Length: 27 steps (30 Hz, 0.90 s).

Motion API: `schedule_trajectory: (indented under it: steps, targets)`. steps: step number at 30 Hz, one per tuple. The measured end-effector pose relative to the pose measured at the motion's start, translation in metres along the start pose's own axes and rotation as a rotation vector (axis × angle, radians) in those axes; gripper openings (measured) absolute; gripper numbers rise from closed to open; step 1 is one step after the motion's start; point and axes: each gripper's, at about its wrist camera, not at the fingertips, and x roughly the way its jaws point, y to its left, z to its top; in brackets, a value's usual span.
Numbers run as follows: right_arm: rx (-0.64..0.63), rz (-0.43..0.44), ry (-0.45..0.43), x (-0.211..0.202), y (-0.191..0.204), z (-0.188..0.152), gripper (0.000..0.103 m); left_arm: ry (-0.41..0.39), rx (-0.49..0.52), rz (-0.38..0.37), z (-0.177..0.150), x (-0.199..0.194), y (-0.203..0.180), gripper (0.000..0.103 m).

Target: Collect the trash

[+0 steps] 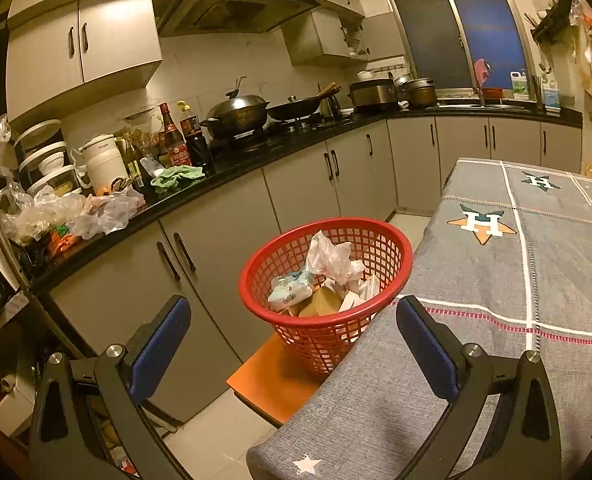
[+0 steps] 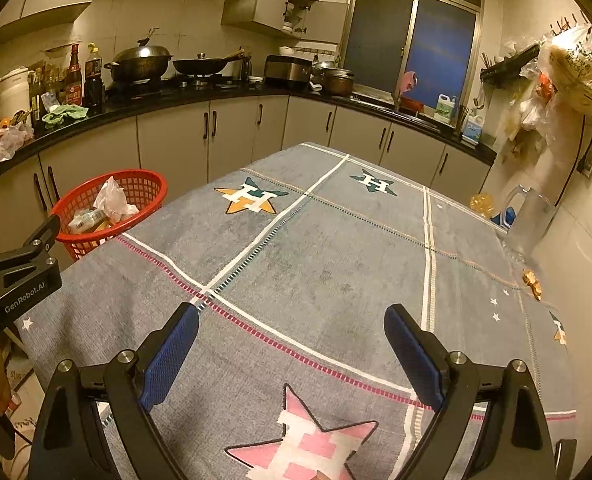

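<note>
A red plastic basket (image 1: pixel 391 240) stands on an orange stool (image 1: pixel 268 376) beside the table's left edge; it holds a crumpled plastic bag (image 1: pixel 331 258), a wipes pack and a brown box. The same red basket (image 2: pixel 148 184) shows at the left of the right wrist view. My left gripper (image 1: pixel 292 336) is open, empty, just short of the basket. My right gripper (image 2: pixel 292 348) is open and empty over the grey star-patterned tablecloth (image 2: pixel 319 256). Small golden wrappers (image 2: pixel 532 280) lie at the table's right edge. The left gripper's body (image 2: pixel 20 276) shows at the left.
A clear plastic jug (image 2: pixel 529 220) and a yellow crumpled item (image 2: pixel 481 204) stand at the table's far right by the wall. The black counter (image 1: pixel 232 160) holds bottles, woks, plastic bags and a green cloth. Grey cabinets run below it. Bags hang on the right wall.
</note>
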Motion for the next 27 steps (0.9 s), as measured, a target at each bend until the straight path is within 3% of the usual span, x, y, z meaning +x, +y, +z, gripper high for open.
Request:
schedule_trajectory:
  steps: [27]
  targets:
    - [0.015, -0.003, 0.011, 0.0038, -0.0019, -0.0045, 0.096, 0.003, 0.016, -0.031, -0.0011, -0.0016, -0.0034, 0.102]
